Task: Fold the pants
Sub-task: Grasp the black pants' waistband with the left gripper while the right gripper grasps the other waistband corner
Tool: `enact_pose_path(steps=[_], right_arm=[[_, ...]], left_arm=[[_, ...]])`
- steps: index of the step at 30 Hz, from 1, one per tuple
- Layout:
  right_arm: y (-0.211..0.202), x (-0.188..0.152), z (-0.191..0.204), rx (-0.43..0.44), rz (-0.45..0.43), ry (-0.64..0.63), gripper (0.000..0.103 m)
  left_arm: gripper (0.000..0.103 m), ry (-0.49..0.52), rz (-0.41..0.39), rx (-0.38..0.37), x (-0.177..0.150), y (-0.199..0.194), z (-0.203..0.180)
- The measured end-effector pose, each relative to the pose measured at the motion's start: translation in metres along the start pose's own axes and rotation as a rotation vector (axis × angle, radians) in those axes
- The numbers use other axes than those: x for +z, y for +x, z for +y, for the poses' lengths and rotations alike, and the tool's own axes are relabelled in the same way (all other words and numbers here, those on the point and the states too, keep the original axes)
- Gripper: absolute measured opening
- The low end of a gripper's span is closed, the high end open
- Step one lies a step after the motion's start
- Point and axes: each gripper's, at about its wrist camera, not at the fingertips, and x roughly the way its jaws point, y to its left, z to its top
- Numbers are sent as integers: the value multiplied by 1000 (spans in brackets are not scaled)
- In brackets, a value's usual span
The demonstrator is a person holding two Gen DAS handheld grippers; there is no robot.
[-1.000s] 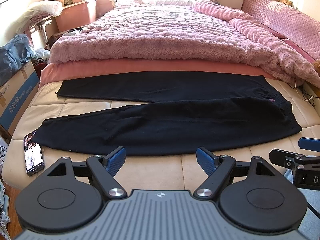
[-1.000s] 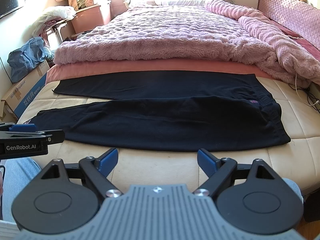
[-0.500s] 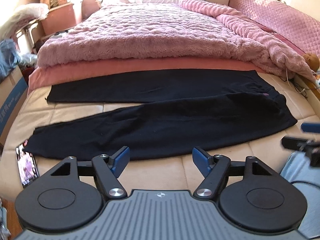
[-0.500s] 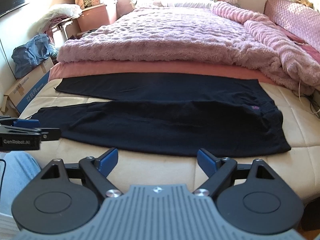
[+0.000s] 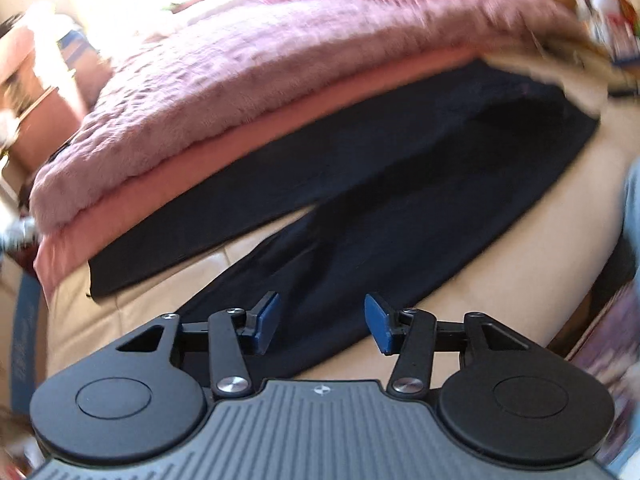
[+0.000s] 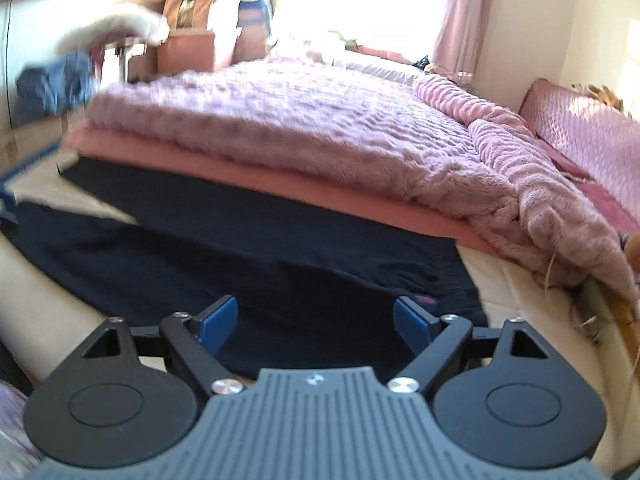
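Observation:
Black pants (image 5: 400, 200) lie spread flat across the beige mattress (image 5: 132, 300), legs to the left and waistband (image 6: 452, 292) to the right. In the tilted, blurred left wrist view my left gripper (image 5: 322, 322) hovers over the near leg; its jaws are closing, and the blue pads (image 5: 268, 318) press on nothing. My right gripper (image 6: 316, 322) hangs over the waist end of the pants (image 6: 260, 248). Its jaws are just starting to close, wide apart, with only cloth below them.
A pink fleece blanket (image 6: 300, 120) over a salmon sheet (image 6: 280, 184) covers the far part of the bed. Boxes and piled clothes (image 6: 56, 80) stand at the left. A pink headboard (image 6: 592, 136) runs along the right. A blue sleeve (image 5: 632, 204) shows at the right edge.
Both grippers have come down and forward over the pants. The left one has rolled, tilting its view, and its jaws have narrowed. The phone and each view's other gripper have left view.

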Motion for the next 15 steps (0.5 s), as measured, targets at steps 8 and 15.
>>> enact_pose_path(steps=[8,15], right_arm=[[65,-24,-57,1,186,-137,48],[110,-56,-73,-25,323,-387,47]], left_arm=[[58,279,180,2,-40,61,5],[58,497,280,153,-75,89,2]])
